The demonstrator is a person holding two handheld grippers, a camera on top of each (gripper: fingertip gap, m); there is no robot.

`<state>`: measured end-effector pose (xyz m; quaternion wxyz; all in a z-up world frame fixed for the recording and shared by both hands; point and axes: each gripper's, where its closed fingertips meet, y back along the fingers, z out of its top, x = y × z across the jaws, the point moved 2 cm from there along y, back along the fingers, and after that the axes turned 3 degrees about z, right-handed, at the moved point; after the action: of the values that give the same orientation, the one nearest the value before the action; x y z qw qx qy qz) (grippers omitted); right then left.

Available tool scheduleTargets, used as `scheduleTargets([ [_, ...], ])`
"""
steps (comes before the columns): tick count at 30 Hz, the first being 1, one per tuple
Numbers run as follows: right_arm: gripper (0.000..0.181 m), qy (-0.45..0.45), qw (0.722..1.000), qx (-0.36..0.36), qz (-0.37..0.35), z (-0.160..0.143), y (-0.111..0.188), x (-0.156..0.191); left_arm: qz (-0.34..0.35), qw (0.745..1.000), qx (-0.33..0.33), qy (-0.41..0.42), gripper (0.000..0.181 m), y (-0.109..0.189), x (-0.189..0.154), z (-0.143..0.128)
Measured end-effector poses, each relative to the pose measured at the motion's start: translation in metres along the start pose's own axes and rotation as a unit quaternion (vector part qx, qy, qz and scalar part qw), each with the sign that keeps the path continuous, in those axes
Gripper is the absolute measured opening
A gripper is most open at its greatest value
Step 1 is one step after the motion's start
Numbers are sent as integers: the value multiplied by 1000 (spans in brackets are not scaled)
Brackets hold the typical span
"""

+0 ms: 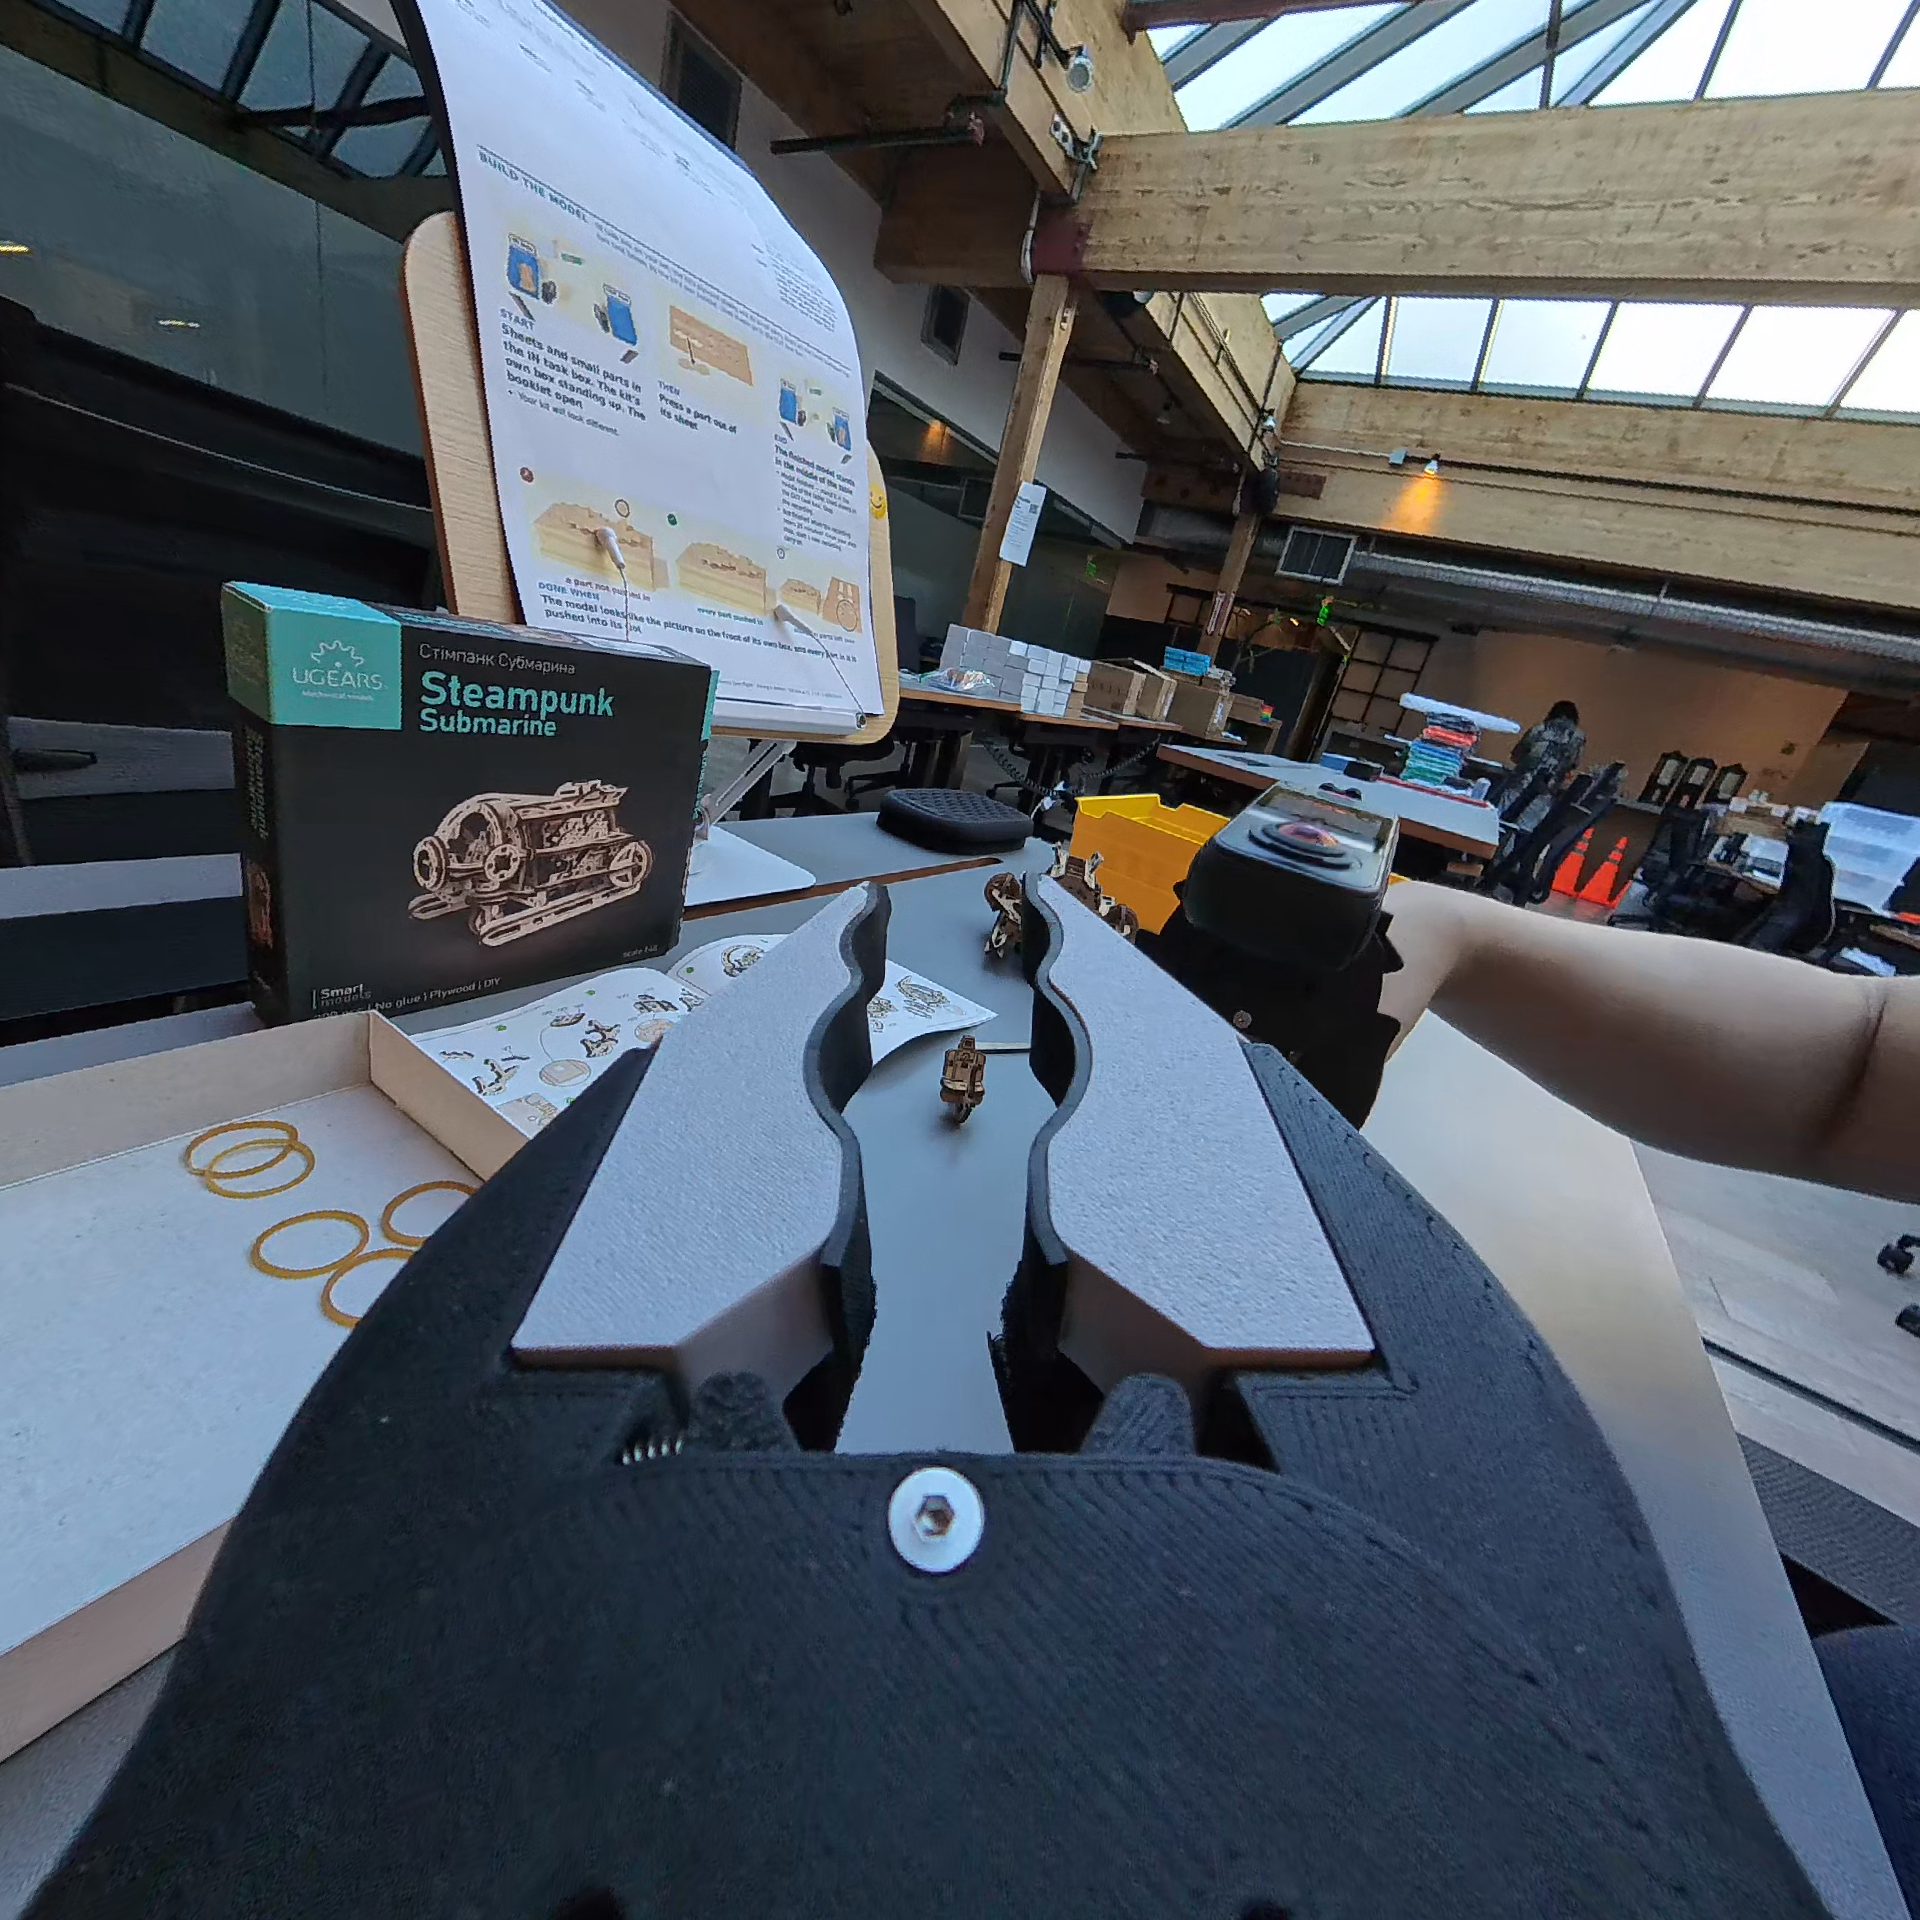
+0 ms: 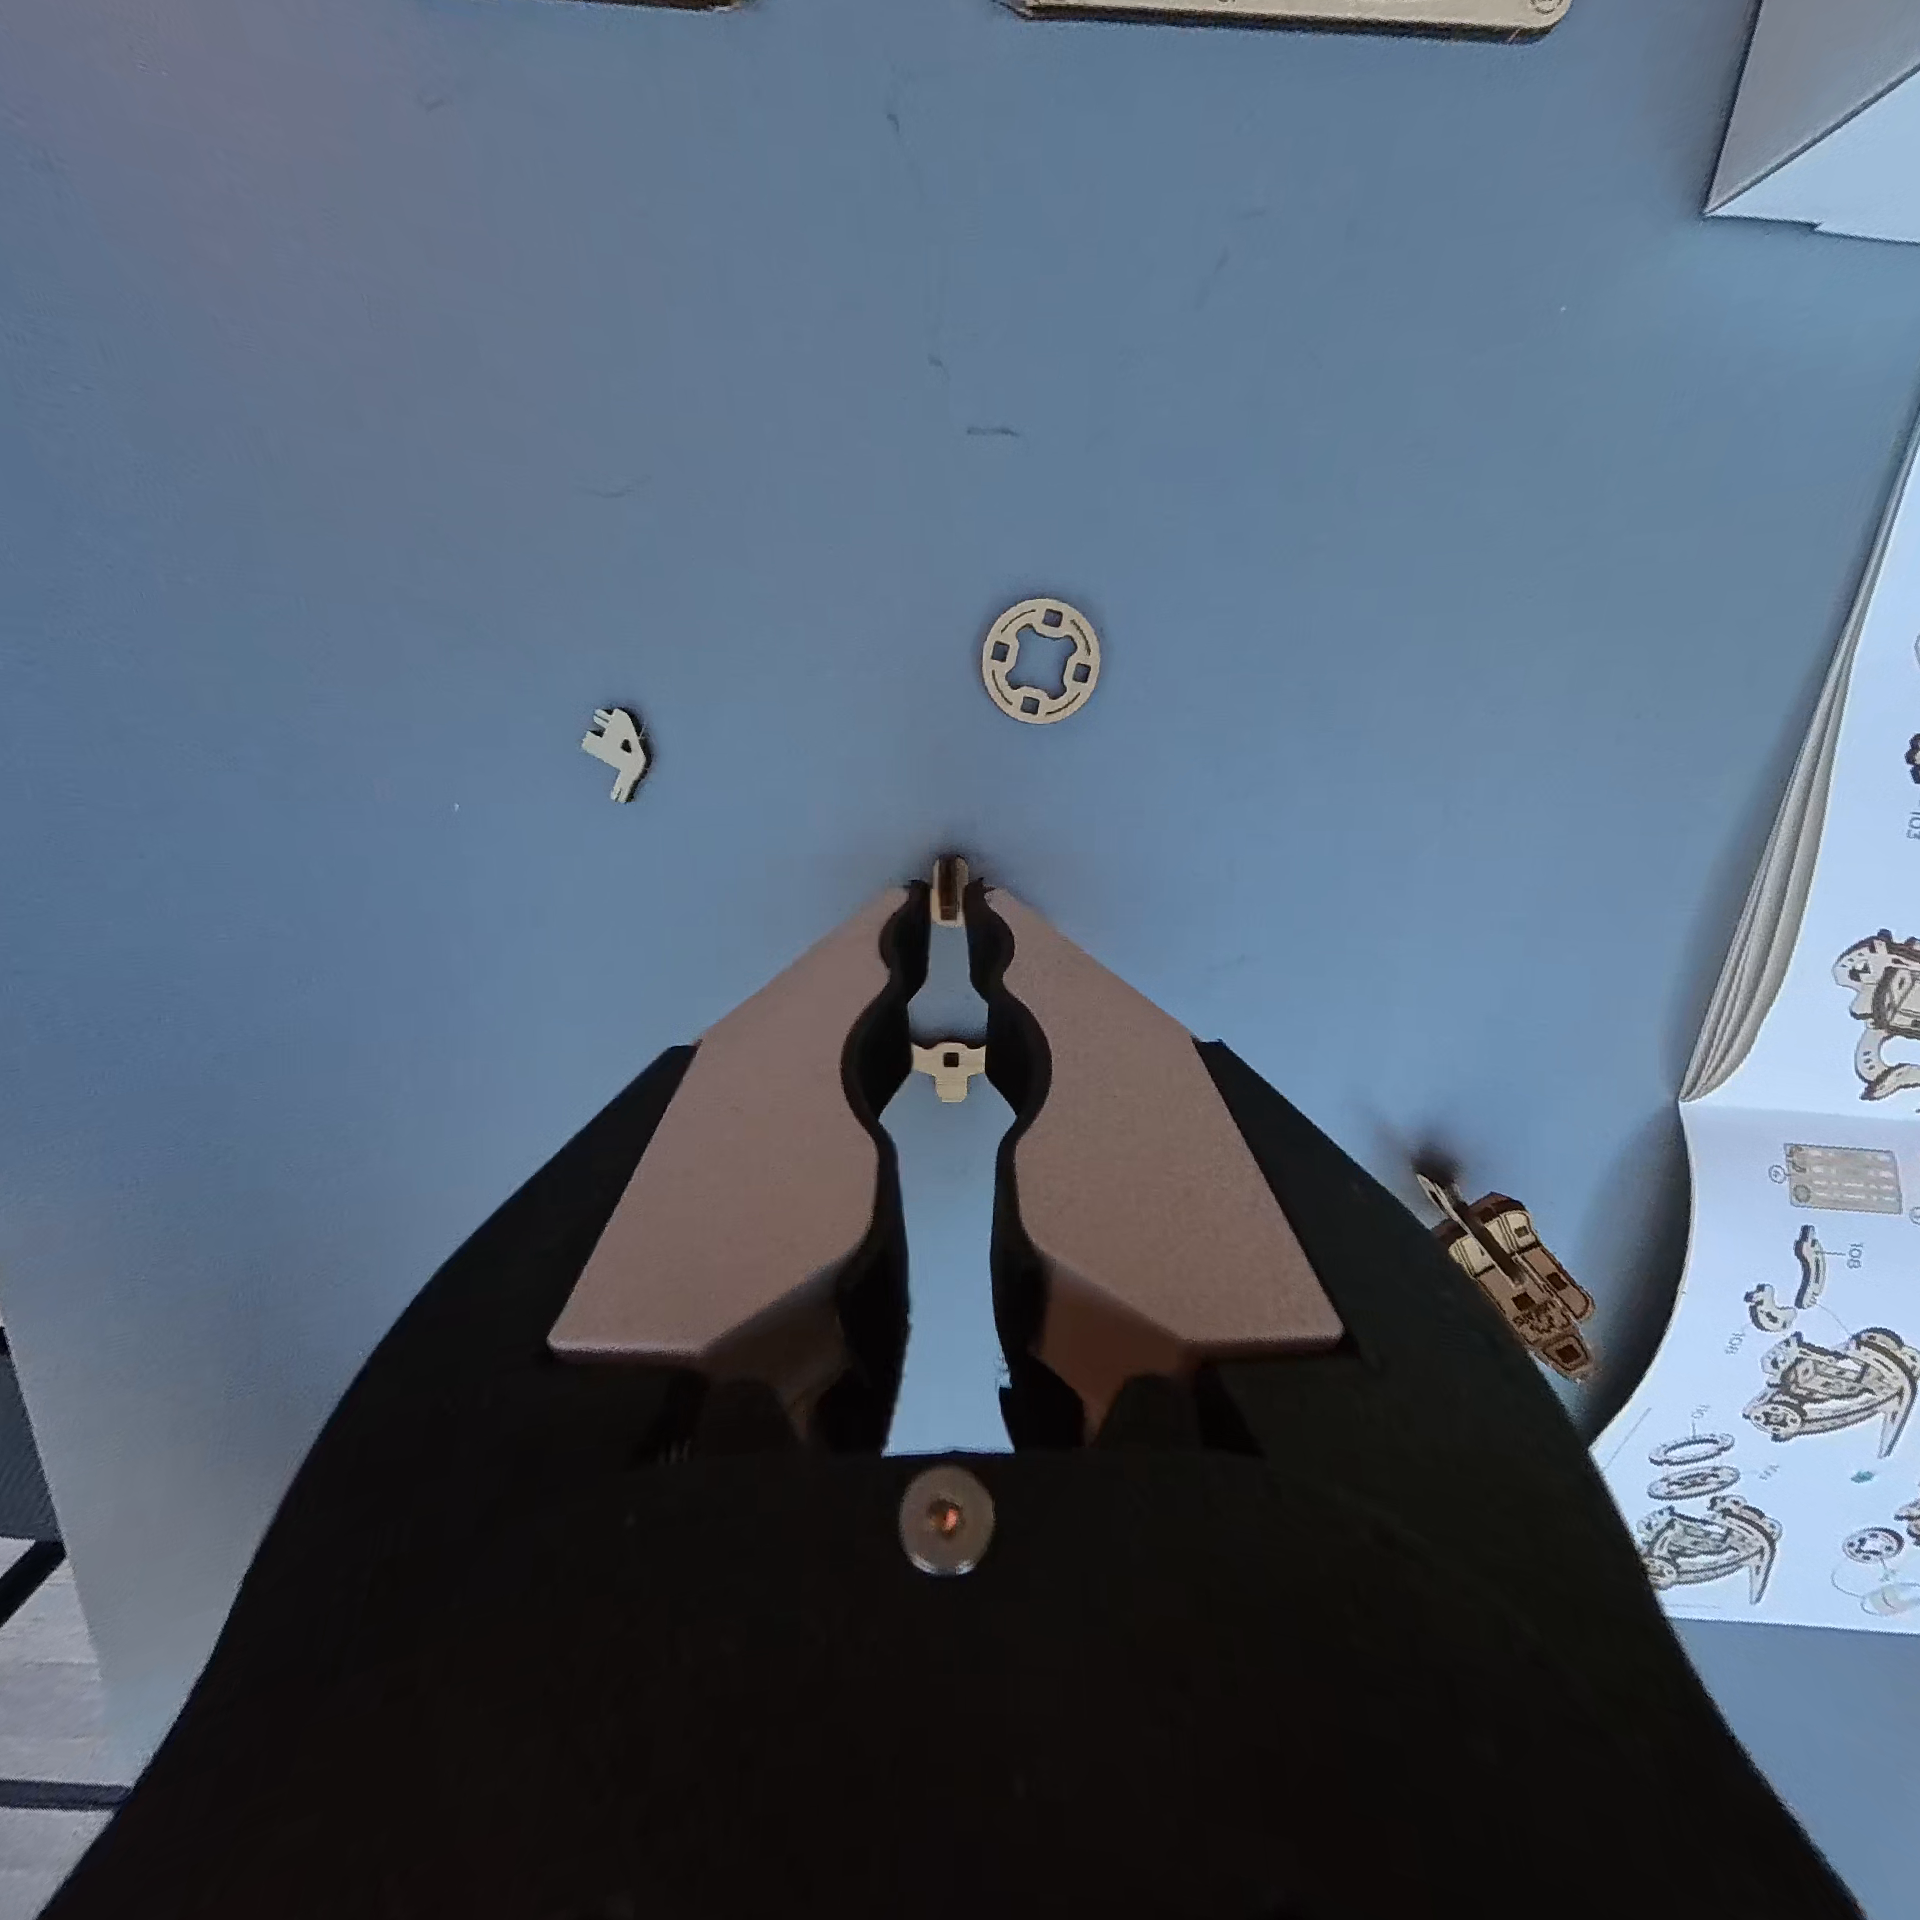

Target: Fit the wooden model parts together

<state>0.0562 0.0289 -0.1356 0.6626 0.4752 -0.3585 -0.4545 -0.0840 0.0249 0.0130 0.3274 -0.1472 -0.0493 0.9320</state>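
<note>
Pinching a small flat wooden piece (image 2: 948, 891) edge-on at its very tips, your right tool (image 2: 948, 902) is nearly closed, tips down at the grey surface (image 2: 416, 416). Only a sliver of the piece shows above the tips; whether it is lifted clear of the surface I cannot tell.

Loose parts nearby, right wrist view: a round ring (image 2: 1040, 660) with a notched centre lies flat just ahead of the tips; a small hooked bit (image 2: 619, 752) sits off to the left; a T-shaped tab (image 2: 948, 1068) lies flat under the gap between the fingers. A part-built assembly (image 2: 1512, 1283) rests to the right, beside the open booklet (image 2: 1787, 1299).

Your left tool (image 1: 951, 925) is partly open and holds nothing. It hovers above the surface, with a small built-up sub-assembly (image 1: 963, 1076) standing below its gap. More of the model (image 1: 1049, 904) sits past the tips, near the yellow bin (image 1: 1127, 847). The kit box (image 1: 468, 800) and a tray (image 1: 125, 1351) with rubber bands (image 1: 301, 1216) are on the left.

Handling, as a judgement: these look like thin plywood, very light and stiff, and likely to snap at tabs and thin necks. Grip across flat faces or solid edges, never on a tab. Flat pieces will resist picking up off the surface; tip one up on edge first. Press joints straight, with modest force.
</note>
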Motion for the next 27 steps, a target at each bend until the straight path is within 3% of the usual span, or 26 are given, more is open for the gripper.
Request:
scheduleTargets([
  [8,0,2,1000,-24,-2,4,-2,0,0,1000,0,-1,23,0,0,0],
  [22,8,-6,1000,-18,-2,5,1,-1,0,1000,1,-1,23,0,0,-1],
  [27,1,8,1000,-26,-12,7,1,-3,0,1000,2,-1,23,0,0,-1],
])
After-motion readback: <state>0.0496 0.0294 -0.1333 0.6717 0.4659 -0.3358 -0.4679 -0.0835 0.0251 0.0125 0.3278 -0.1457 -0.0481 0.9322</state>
